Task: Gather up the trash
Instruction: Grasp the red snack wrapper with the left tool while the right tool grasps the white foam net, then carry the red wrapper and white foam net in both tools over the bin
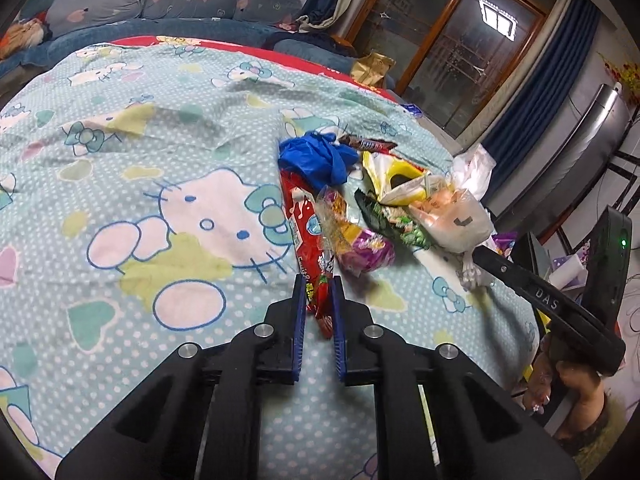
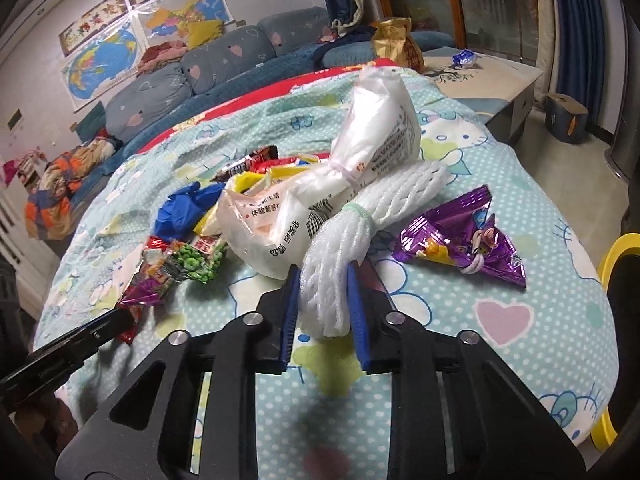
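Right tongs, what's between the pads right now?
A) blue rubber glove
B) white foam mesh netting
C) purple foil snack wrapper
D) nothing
B: the right tongs are closed around the white foam mesh netting; the purple foil snack wrapper lies apart on the bedsheet, and the blue rubber glove sits further back.

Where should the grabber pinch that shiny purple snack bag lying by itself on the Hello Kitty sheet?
Best bet: pinch the purple snack bag at its tied knot on the near lower edge, coming from above. The foil bunches there into a narrow neck, while the rest spreads flat on the sheet and would likely slip. It lies apart from the pile, right of the right hand-held gripper, which already squeezes the white foam net.
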